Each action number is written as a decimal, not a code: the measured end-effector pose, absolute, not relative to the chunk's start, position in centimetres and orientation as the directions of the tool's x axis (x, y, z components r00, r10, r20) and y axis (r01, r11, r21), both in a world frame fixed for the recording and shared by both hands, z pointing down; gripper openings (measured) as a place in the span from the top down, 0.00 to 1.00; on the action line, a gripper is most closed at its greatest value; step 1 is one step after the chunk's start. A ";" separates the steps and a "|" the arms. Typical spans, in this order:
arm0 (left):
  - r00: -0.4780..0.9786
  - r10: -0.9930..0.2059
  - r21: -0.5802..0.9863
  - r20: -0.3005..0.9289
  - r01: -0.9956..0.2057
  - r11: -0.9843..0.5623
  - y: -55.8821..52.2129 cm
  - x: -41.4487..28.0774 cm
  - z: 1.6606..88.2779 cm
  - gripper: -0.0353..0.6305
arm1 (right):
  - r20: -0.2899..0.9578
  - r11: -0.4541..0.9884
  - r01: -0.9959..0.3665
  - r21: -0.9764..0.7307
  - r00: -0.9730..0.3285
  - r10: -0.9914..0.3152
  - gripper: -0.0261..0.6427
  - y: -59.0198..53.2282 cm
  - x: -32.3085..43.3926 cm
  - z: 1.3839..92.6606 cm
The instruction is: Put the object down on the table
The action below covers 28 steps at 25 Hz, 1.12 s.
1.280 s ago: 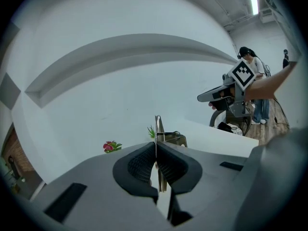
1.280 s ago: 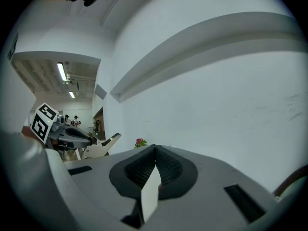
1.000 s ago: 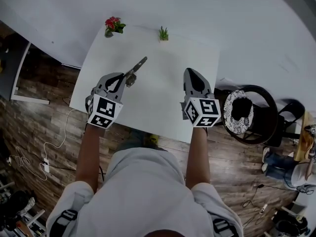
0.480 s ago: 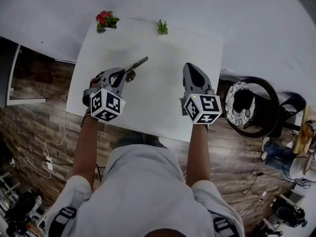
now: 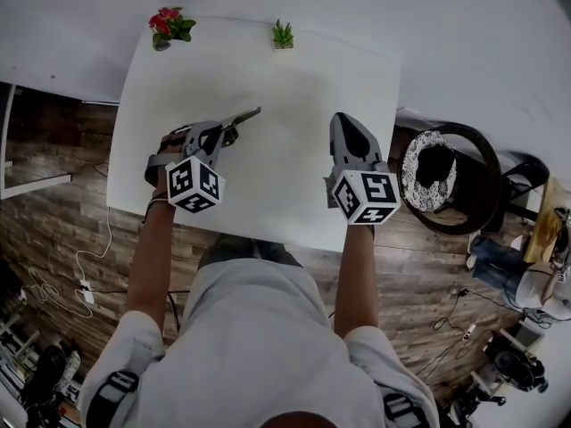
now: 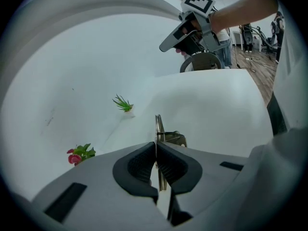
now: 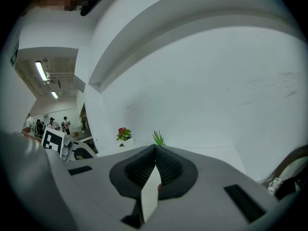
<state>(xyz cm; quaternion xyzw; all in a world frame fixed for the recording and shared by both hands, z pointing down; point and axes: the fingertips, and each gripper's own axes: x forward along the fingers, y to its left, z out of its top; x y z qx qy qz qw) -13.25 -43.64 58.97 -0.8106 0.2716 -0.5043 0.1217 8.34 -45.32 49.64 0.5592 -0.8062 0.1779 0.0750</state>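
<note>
A thin metal tool (image 5: 241, 118) sticks out of my left gripper (image 5: 225, 133) toward the upper right, over the white table (image 5: 277, 185). In the left gripper view the jaws are shut on the tool (image 6: 158, 127), which shows edge-on with a small metal bracket beyond the left gripper's (image 6: 156, 150) pads. I cannot tell whether the tool touches the table. My right gripper (image 5: 343, 123) hovers over the table's right half, shut with nothing in it; in its own view the right gripper's (image 7: 154, 153) pads meet. It also shows raised in the left gripper view as the right gripper (image 6: 167, 44).
A red flower pot (image 5: 164, 25) and a small green plant (image 5: 283, 34) stand at the table's far edge. A black round chair (image 5: 446, 190) sits off the table's right side. Cables and gear lie on the wood floor.
The left gripper and tool have shifted slightly left and the tool now lies flatter. The right gripper has barely moved. The head view has tilted, so the plants sit higher and further left.
</note>
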 end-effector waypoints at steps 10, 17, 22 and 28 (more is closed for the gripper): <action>0.290 -0.531 -0.468 0.796 -0.262 -0.844 -44.2 -14.1 62.9 0.91 | 0.356 0.312 -0.926 -0.211 -0.370 -0.858 0.95 -46.3 7.6 51.7; 0.286 -0.503 -0.447 0.816 -0.241 -0.862 -43.2 -13.8 63.7 0.91 | 0.356 0.320 -0.923 -0.214 -0.379 -0.854 0.95 -46.6 7.0 51.5; 0.291 -0.493 -0.432 0.820 -0.251 -0.866 -42.9 -13.6 64.0 0.91 | 0.362 0.319 -0.922 -0.219 -0.380 -0.851 0.95 -46.7 6.8 51.9; 0.294 -0.476 -0.409 0.829 -0.262 -0.874 -42.3 -13.5 64.4 0.90 | 0.367 0.321 -0.922 -0.218 -0.382 -0.848 0.95 -46.6 6.6 51.8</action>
